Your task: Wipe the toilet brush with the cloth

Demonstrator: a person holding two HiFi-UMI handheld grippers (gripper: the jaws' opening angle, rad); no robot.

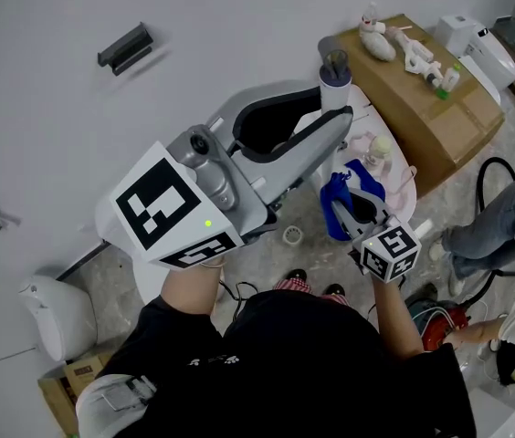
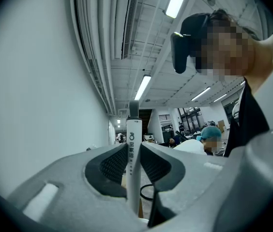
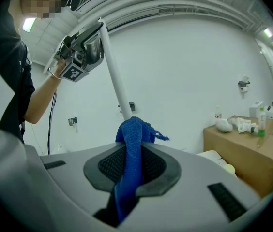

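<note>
toilet brush (image 3: 113, 71) clamped in left claw (image 2: 133, 161), right claw (image 3: 130, 161) pinching cloth (image 3: 132, 129), seemingly touching it, box (image 3: 245, 149) beyond

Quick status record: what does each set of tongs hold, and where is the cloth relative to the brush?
left tongs: shut on brush, gripping its white handle
right tongs: shut on cloth, blue, bunched
contact: cloth appears to sit against the handle, below the left tongs
brush head: not visible in any view

Left tool (image 2: 133, 148) held high, jaws gripping; right tool (image 3: 132, 148) lower, jaws likewise clamped.
</note>
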